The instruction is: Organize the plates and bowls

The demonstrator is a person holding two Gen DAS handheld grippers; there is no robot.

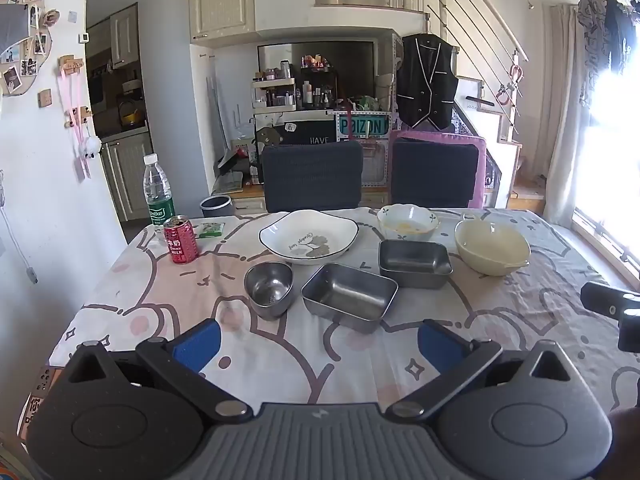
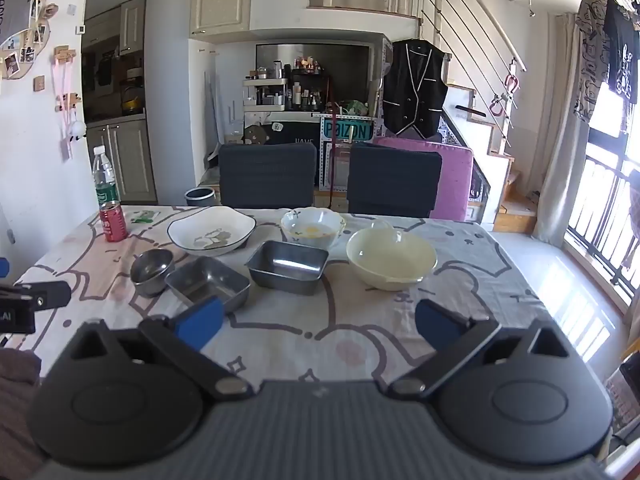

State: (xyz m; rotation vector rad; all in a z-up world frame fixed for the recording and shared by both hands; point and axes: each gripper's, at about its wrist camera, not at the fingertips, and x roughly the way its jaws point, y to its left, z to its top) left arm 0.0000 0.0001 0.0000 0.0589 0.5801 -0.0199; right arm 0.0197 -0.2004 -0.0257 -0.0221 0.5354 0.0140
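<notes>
Six dishes sit on the table point(image 1: 120, 280), which is covered by a cloth printed with cartoon bears. Farthest back is a white plate point(image 1: 308, 236) with a dark rim and a leaf print; to its right stands a small flowered bowl point(image 1: 407, 222) with something yellow inside, and further right a cream bowl point(image 1: 492, 247). In front of these, two steel trays lie side by side: the far tray point(image 1: 415, 263) sits just before the flowered bowl, and the near tray point(image 1: 349, 296) lies lower and to the left, its corner close to the far one. A round steel cup point(image 1: 269, 289) stands just left of the near tray.

At the table's far left corner a red can point(image 1: 181, 239) stands in front of a water bottle point(image 1: 158, 189). Two dark chairs point(image 1: 312, 176) face the table from the far side.

Both grippers hover over the near edge of the cloth, tilted downward. The left gripper point(image 1: 318, 346) has its blue pads spread wide with nothing between them. The right gripper point(image 2: 318, 322) is likewise wide open and empty, its left pad overlapping the near tray in the right wrist view.
</notes>
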